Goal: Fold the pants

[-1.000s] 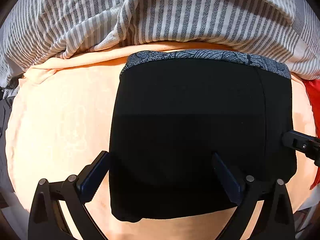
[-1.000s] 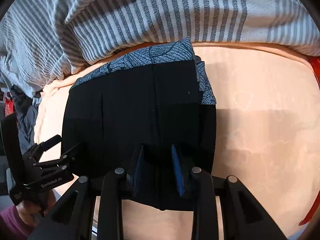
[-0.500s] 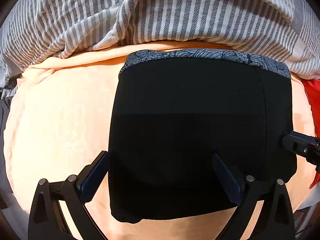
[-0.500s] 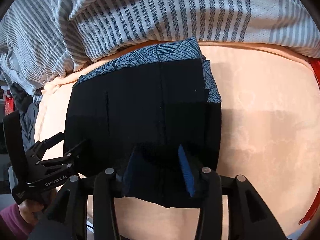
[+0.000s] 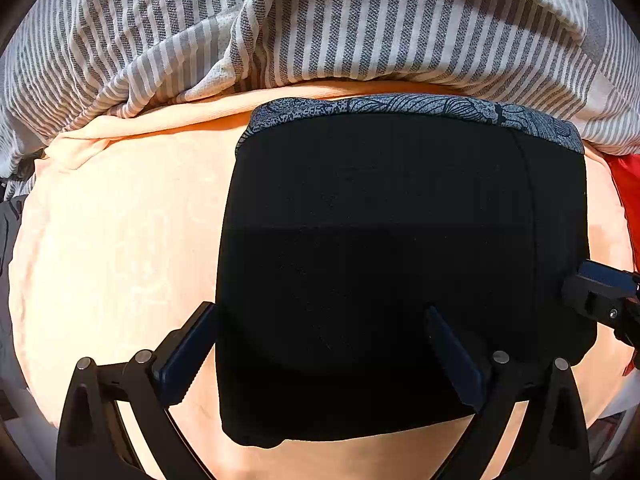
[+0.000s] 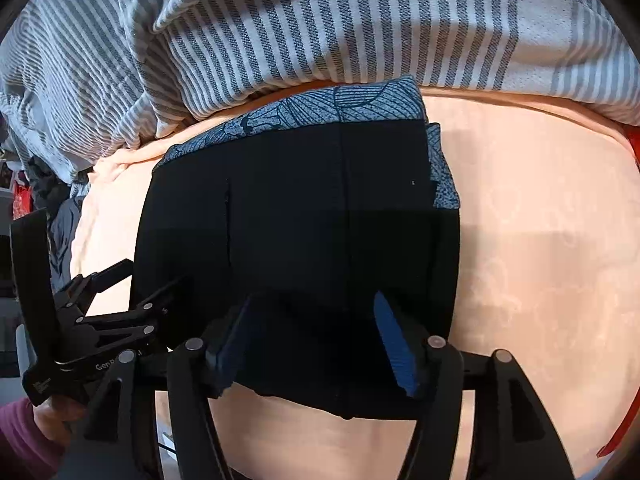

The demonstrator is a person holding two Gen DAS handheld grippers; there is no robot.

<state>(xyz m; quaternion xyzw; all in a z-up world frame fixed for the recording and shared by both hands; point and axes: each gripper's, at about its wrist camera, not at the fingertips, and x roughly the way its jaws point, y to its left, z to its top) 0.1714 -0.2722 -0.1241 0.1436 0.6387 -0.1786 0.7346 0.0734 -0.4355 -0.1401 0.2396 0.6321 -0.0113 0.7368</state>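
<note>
Both jaws spread wide: left hand-held gripper [image 5: 320,344] and right hand-held gripper [image 6: 312,332] side by side.

The only lettering stands on the black body of the left claw [image 6: 156,280], seen from the right wrist view: white print reading "Gen", with the rest hidden behind the right claw's own frame; it probably continues as a brand name. A smaller white mark lower on the same body is too blurred to read. The left wrist view shows no text.
</note>
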